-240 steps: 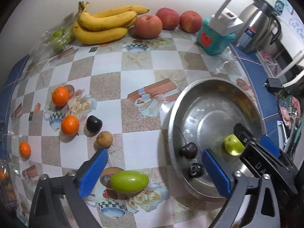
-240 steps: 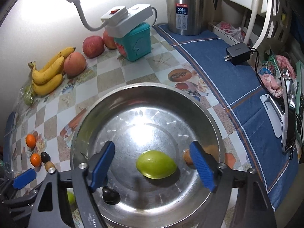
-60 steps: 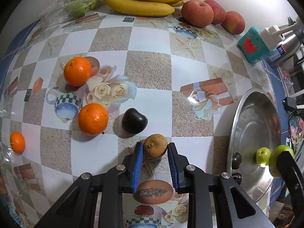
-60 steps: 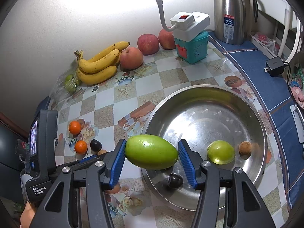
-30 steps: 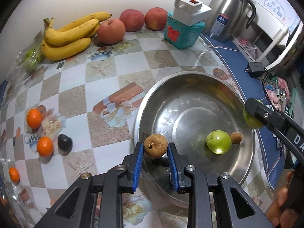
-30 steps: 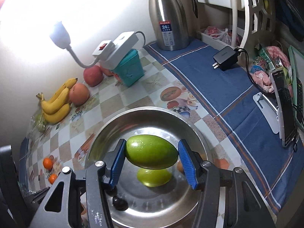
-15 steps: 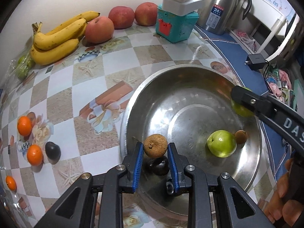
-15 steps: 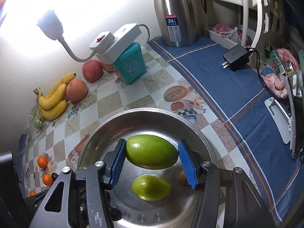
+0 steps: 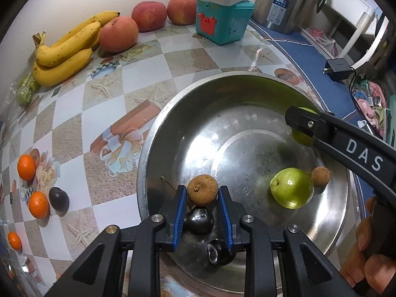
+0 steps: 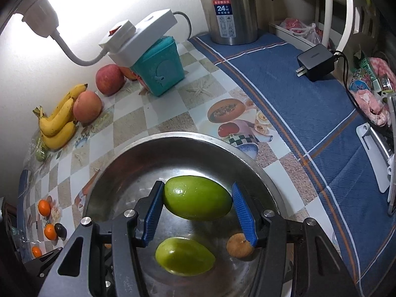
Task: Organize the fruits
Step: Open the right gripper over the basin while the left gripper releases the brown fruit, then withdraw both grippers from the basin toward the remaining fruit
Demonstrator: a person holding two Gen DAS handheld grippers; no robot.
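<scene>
My left gripper (image 9: 202, 194) is shut on a small brown fruit (image 9: 202, 189), held over the near-left part of the steel bowl (image 9: 158, 123). Below it lie two dark cherries (image 9: 199, 220). A green fruit (image 9: 291, 187) and another small brown fruit (image 9: 320, 176) rest on the bowl's floor. My right gripper (image 10: 198, 198) is shut on a large green oval fruit (image 10: 197, 197) above the same bowl (image 10: 138, 156), over a second green fruit (image 10: 184, 256) and the brown one (image 10: 238, 245). The right gripper's finger (image 9: 307, 123) reaches in from the right.
On the checked tablecloth to the left lie small oranges (image 9: 26, 167), a dark plum (image 9: 59, 198), bananas (image 9: 66, 49) and apples (image 9: 148, 16). A teal box (image 9: 222, 22) with a power strip and a steel thermos (image 9: 284, 2) stand behind. A charger (image 10: 315, 61) lies on the blue cloth.
Both grippers have sunk closer to the bowl while keeping their fruits. The bowl has grown larger in both views.
</scene>
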